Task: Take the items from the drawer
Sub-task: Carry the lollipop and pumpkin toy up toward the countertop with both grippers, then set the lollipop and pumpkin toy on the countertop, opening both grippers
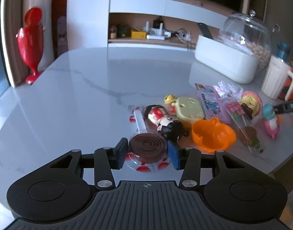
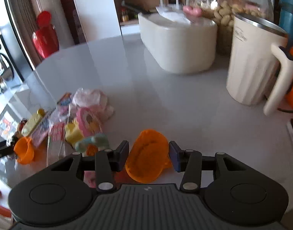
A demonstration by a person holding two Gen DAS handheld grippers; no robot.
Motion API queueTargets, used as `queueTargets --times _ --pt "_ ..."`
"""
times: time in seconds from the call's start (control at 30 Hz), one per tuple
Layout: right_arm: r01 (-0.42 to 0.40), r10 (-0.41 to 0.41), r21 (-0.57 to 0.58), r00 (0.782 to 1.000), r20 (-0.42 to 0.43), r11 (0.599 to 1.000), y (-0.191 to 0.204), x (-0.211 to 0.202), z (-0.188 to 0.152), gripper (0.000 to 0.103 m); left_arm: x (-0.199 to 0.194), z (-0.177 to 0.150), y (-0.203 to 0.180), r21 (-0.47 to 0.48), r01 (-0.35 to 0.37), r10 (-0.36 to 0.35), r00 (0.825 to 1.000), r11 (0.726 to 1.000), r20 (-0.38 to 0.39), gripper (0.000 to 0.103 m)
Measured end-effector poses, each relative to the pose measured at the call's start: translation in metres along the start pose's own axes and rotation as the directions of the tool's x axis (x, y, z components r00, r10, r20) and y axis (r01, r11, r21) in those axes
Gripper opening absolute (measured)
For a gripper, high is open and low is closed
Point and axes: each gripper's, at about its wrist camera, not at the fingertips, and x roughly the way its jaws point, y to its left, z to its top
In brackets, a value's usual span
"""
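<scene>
Two claws each grip a toy. Left gripper [image 1: 147, 153] is clamped on a brown spiral lollipop [image 1: 146, 148] above the tabletop [image 1: 73, 103]; right gripper [image 2: 148, 156] is clamped on an orange cup [image 2: 146, 159]. Beyond lies a toy heap [image 1: 213, 115], and a white box [image 2: 177, 46] stands toward the far right edge.

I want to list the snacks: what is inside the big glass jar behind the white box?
The glass jar holds pale peanuts in its lower part. The white box and white jug cover its bottom.
</scene>
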Motion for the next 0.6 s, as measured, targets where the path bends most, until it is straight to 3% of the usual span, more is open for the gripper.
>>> queueTargets --times 0.27,0.43,0.6 --pt "-0.003 0.006 -0.087 0.999 0.033 0.996 0.031 0.0 -0.004 0.046 0.012 -0.003 -0.014 0.056 -0.029 0.028 1.0 0.998 0.009 0.05" --pt "-0.022 0.023 -0.033 0.999 0.031 0.999 0.024 -0.004 -0.005 0.053 0.011 -0.005 -0.012 0.048 -0.019 0.018 1.0 0.999 0.013 0.05" --pt "-0.024 0.025 -0.015 0.998 0.066 1.0 0.021 -0.028 -0.008 0.054 0.001 -0.004 0.009 -0.082 0.051 -0.048 0.998 0.995 0.047 0.05"
